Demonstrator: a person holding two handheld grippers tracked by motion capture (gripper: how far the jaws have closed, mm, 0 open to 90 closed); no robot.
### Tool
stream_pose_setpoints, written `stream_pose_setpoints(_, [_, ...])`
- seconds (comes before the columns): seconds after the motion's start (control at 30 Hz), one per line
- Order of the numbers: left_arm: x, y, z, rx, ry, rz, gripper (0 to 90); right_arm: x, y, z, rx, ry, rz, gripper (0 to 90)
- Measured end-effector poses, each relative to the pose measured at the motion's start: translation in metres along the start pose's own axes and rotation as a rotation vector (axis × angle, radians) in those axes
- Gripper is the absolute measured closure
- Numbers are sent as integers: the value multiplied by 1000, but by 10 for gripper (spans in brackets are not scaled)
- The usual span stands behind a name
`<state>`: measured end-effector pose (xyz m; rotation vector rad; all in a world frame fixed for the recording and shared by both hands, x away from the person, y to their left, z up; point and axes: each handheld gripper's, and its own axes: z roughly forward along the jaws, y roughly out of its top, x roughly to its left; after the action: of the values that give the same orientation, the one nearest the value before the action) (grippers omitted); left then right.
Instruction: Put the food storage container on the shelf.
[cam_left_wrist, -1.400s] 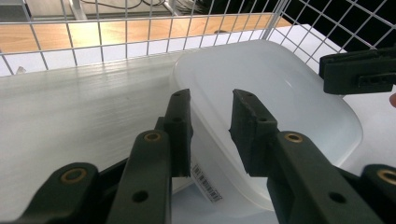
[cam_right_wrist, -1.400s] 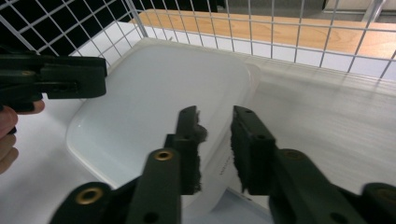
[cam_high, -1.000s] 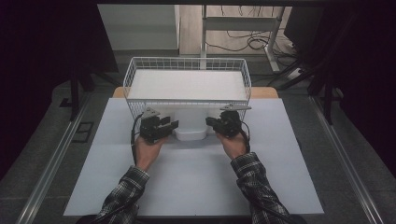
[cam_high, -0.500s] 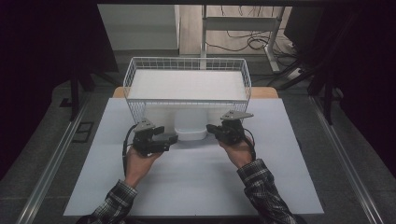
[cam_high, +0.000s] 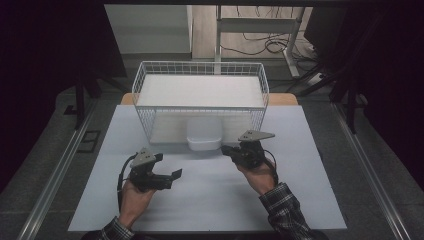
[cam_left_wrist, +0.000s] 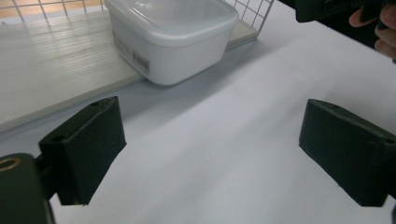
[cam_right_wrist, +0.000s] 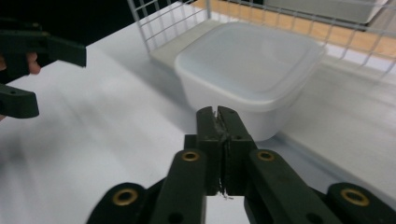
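Two grippers off the white tub (cam_high: 204, 136), which sits at the front edge of the wire basket (cam_high: 200, 102), on its low shelf. Left gripper (cam_high: 172, 176) well back from the tub, jaws just spread wide, nothing between them. Right gripper (cam_high: 226, 148) just beside the tub's right corner, jaws pressed together, empty. Judgement: to grip well, square the open jaws on the tub's walls below the lid before closing.

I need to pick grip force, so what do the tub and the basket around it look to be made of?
Tub: probably plastic, milky white and semi-translucent, smooth with a soft sheen, rounded moulded corners, a snap-type lid and a printed label on its side. Basket: looks like metal wire coated white, a thin welded grid you can see through.
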<state>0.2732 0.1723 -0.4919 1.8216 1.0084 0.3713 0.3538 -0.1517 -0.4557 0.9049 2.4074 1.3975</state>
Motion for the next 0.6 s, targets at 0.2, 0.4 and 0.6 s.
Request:
stream_pose_setpoints(0.2, [-7,-18,-10,12,47,62,32,4,-6,8,29,11,-25,860])
stream_pose_setpoints(0.4, [-4,-39,-22,2,58,45,32,7,-8,27,49,12,-34,875])
stream_pose_setpoints(0.6, [1,-41,-22,-5,58,27,34,4,-6,50,64,3,-36,883])
